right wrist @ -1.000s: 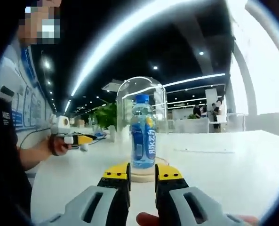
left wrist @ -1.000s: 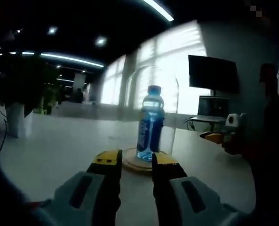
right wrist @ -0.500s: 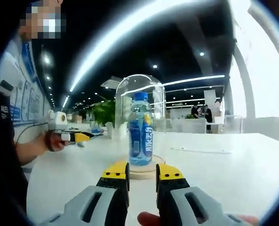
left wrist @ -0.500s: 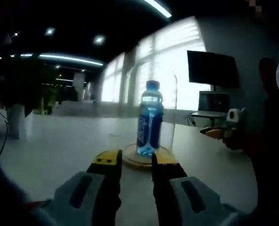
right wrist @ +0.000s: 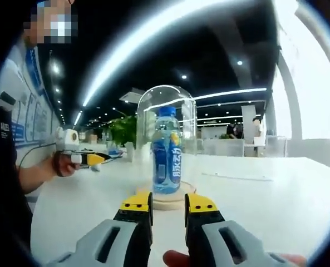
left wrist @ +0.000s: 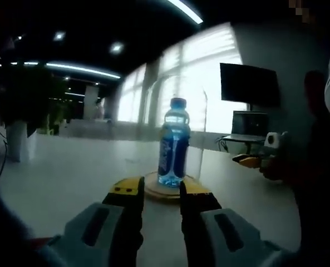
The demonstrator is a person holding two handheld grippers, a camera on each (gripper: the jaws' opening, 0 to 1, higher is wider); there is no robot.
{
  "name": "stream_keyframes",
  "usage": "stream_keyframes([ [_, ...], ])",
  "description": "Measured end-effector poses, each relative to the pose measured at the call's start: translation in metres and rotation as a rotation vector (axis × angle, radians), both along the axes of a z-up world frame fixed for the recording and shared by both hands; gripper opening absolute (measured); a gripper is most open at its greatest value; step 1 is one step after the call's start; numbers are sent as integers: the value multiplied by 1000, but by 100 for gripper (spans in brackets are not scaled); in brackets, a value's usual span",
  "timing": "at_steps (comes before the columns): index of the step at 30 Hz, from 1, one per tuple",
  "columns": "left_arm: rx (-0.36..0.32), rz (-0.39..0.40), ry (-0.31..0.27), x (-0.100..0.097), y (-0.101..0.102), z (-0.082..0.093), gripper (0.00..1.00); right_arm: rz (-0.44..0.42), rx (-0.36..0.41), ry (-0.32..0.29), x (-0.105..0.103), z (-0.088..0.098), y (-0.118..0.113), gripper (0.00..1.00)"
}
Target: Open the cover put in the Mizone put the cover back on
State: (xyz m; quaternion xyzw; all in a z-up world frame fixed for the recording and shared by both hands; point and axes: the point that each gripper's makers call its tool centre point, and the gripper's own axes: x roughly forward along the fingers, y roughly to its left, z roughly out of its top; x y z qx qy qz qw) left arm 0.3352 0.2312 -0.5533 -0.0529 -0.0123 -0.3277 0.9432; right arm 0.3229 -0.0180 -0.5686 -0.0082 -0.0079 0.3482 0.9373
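Note:
A blue Mizone bottle (left wrist: 173,143) (right wrist: 166,151) stands upright on a round wooden base (left wrist: 160,189) (right wrist: 163,202) on the white table. A clear glass dome cover (right wrist: 178,105) (left wrist: 201,128) sits over it on the base. My left gripper (left wrist: 160,193) hovers just short of the base, open, with nothing between its jaws. My right gripper (right wrist: 168,203) faces the base from the other side, also open and holding nothing. The left gripper (right wrist: 89,158) shows in a hand at the left of the right gripper view. In the left gripper view, the right gripper (left wrist: 256,160) shows at the right.
The white table (right wrist: 265,206) stretches wide around the base. A dark monitor (left wrist: 249,84) and a laptop (left wrist: 249,123) stand behind. A potted plant (right wrist: 122,136) stands far back. A person's sleeve (right wrist: 6,183) is at the left edge.
Both views have shifted only slightly with the hands. The bottle, dome and base stand as before, and both grippers keep the same gap.

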Motion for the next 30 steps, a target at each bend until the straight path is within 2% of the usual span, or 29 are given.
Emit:
stream_keyframes([
  [10, 25, -6, -1, -1, -3, -3, 20, -2, -5, 3, 0, -1, -1, 15],
  [30, 14, 3, 0, 0, 0, -2, 20, -5, -15, 3, 1, -2, 0, 15],
])
